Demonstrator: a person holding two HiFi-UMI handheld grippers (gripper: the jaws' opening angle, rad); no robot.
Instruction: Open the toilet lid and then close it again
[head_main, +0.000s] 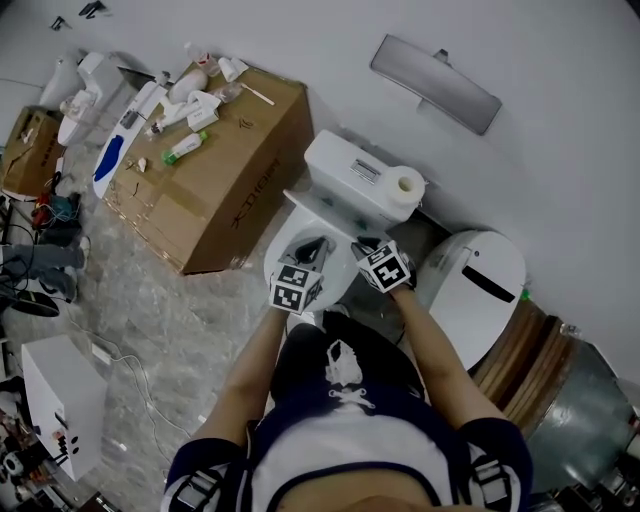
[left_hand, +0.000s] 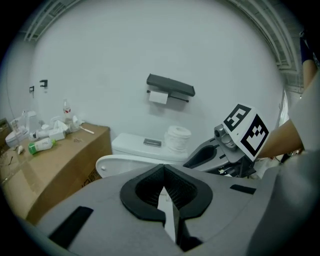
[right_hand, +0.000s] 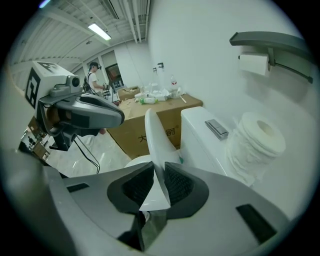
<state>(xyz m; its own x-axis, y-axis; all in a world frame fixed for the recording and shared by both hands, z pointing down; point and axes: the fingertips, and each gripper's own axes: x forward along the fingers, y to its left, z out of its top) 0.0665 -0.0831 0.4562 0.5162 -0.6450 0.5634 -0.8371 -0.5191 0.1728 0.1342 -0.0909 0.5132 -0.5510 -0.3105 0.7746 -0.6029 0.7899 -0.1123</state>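
Opening seems in hand: the right gripper (right_hand: 159, 175) pinches the lid (right_hand: 156, 132) by its front edge. The lid stands part-raised between its fingers (right_hand: 179, 184), short of the tank (right_hand: 200, 132). Next, swing it back against the tank. The left gripper (left_hand: 164, 176) is pressed together, holding nothing
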